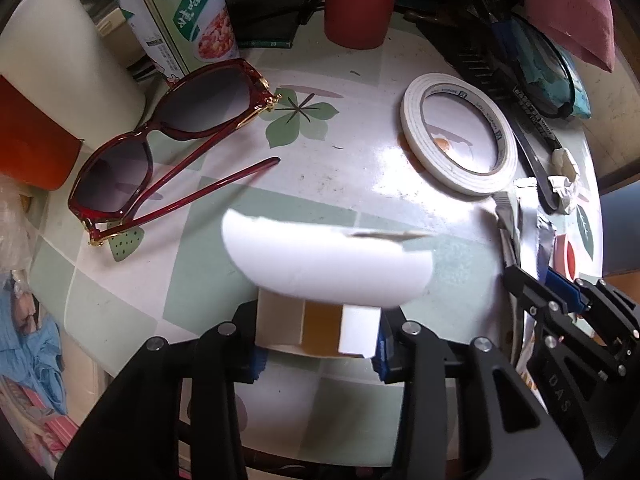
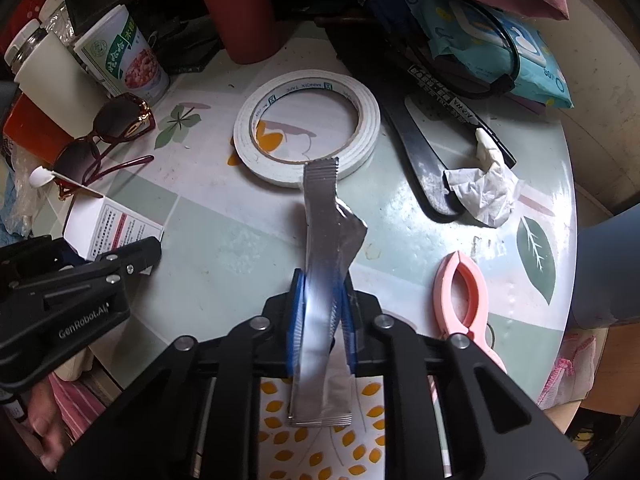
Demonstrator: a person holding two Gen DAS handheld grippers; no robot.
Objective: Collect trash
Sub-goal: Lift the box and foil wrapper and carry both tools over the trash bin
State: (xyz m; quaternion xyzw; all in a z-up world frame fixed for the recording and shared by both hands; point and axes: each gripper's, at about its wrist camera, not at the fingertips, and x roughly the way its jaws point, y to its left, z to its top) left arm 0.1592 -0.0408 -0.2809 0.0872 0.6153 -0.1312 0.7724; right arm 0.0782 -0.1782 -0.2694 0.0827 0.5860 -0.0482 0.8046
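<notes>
My left gripper (image 1: 318,338) is shut on a small white cardboard box (image 1: 320,332) with an open flap (image 1: 320,264), held above the table's near edge. The box also shows in the right wrist view (image 2: 116,228), with the left gripper (image 2: 132,256) at far left. My right gripper (image 2: 322,320) is shut on a silver foil sachet wrapper (image 2: 328,232) that stands up between the jaws. It also shows in the left wrist view (image 1: 520,232), next to the right gripper (image 1: 540,284). A crumpled white tissue (image 2: 484,192) lies on the table at the right, also in the left wrist view (image 1: 566,192).
On the round patterned table (image 2: 224,240) lie a roll of white tape (image 2: 306,136), red sunglasses (image 1: 160,140), a black shoehorn-like strip (image 2: 420,152), a pink clip (image 2: 466,296), a green-labelled can (image 1: 184,16), a white cup (image 1: 60,64), a red cup (image 1: 360,0) and a blue wipes pack (image 2: 492,40).
</notes>
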